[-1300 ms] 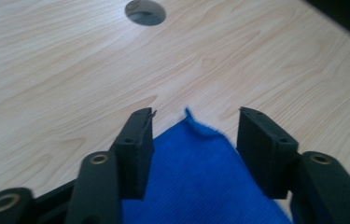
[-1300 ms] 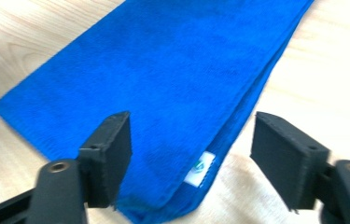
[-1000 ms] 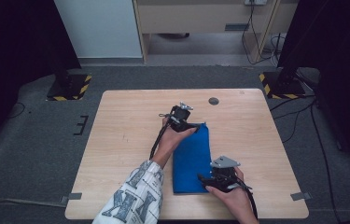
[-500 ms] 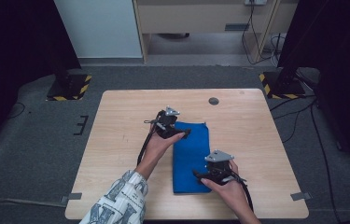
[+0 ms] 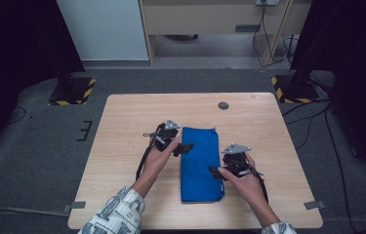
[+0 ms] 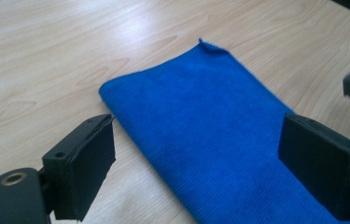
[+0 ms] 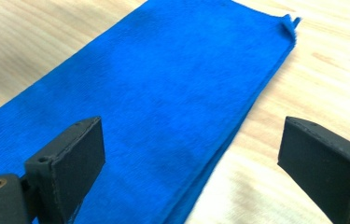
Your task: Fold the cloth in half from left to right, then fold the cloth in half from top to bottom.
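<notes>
Both of your hand-held grippers, left (image 5: pixel 186 147) and right (image 5: pixel 213 170), have just spread, pinching nothing, flanking the folded blue cloth (image 5: pixel 200 163) so it lies flat.

A blue cloth (image 6: pixel 210 135) of soft, matt, finely ribbed fabric lies folded on a pale wood-grain table (image 5: pixel 122 146) with a smooth, faintly glossy finish; the left gripper (image 6: pixel 200 158) has matt black pads (image 6: pixel 93 163).

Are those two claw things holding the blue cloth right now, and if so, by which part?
Nothing is held. The left gripper and the right gripper have both just been opening; their jaws stand apart and bare, with the folded blue cloth lying flat.
</notes>
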Tool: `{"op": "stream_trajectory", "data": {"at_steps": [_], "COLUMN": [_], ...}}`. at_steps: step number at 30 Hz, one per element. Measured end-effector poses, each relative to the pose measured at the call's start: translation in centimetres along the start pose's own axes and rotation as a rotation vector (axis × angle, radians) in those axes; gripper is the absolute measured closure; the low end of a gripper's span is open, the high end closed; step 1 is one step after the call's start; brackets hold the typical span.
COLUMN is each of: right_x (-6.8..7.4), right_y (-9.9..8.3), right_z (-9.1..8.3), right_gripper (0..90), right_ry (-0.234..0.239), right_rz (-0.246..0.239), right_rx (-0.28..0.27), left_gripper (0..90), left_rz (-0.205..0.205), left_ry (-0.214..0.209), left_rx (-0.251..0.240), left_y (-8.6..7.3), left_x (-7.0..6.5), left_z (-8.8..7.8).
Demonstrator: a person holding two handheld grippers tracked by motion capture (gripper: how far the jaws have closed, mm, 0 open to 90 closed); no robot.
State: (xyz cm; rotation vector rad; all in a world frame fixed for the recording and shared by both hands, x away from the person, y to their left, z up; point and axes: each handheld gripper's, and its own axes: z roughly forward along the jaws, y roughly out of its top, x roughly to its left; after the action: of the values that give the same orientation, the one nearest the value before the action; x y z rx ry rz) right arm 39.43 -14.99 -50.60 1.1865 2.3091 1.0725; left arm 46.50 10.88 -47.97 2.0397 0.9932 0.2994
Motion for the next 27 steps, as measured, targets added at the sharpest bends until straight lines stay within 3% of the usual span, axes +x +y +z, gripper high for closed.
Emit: {"op": "stream_trajectory", "data": {"at_steps": [8, 13, 19, 27], "right_x": [-1.8, -3.3, -5.0, -6.4], "right_y": [1.7, 2.6, 4.0, 5.0], "right_z": [1.1, 1.9, 2.6, 3.4], "right_gripper": [10.3, 18.0, 31.1, 44.1], "right_ry": [-0.019, -0.011, -0.022, -0.057], "right_rz": [0.004, 0.012, 0.019, 0.02], "right_rx": [0.011, 0.024, 0.015, 0.041], "left_gripper": [10.0, 10.4, 12.0, 12.0], "left_rz": [-0.027, -0.021, -0.063, -0.067], "left_ry": [0.004, 0.031, 0.031, 0.052], "left_rx": [-0.009, -0.015, 0.024, -0.018], "left_y": [-0.5, -0.5, -0.5, 0.1], "left_x": [1.3, 2.1, 3.2, 3.0], "left_z": [0.1, 0.4, 0.8, 0.7]}}
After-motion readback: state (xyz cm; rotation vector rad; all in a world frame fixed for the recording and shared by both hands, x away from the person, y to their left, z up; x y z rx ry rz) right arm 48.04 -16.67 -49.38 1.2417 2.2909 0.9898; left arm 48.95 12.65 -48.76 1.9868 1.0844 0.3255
